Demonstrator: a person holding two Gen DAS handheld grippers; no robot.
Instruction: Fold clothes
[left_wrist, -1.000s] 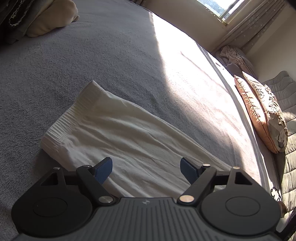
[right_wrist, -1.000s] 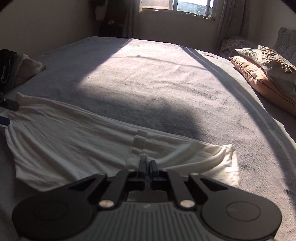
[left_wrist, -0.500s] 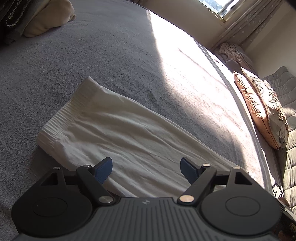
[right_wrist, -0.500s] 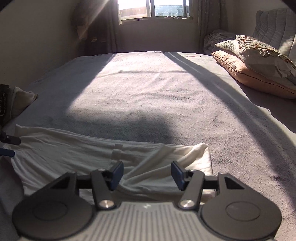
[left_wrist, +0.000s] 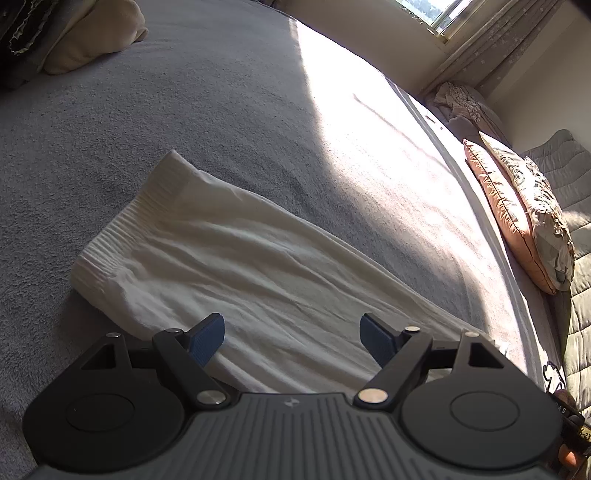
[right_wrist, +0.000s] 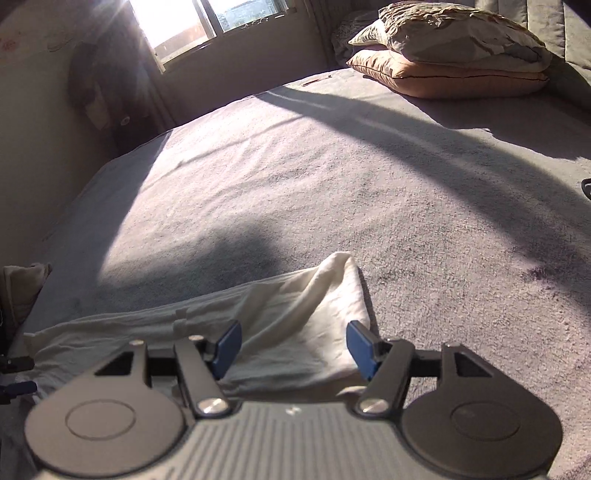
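A cream-white garment lies flat and lengthwise on the grey bed cover, its ribbed waistband at the far left end. My left gripper hovers open over its near edge, blue pads apart, nothing between them. In the right wrist view the same garment shows its other end, with a raised fold at the far corner. My right gripper is above that end; its jaws are opening, and the cloth lies below them, not pinched. The left gripper's tips peek in at the left edge.
Two stacked pillows lie at the head of the bed, also seen as pillows on the right. A beige bundle and dark clothes sit at the far left. A window and curtain stand beyond the bed.
My right gripper went from shut on the cloth to open, letting it go, then swung right and rolled, so the garment's end now sits centred. The left gripper stayed put.
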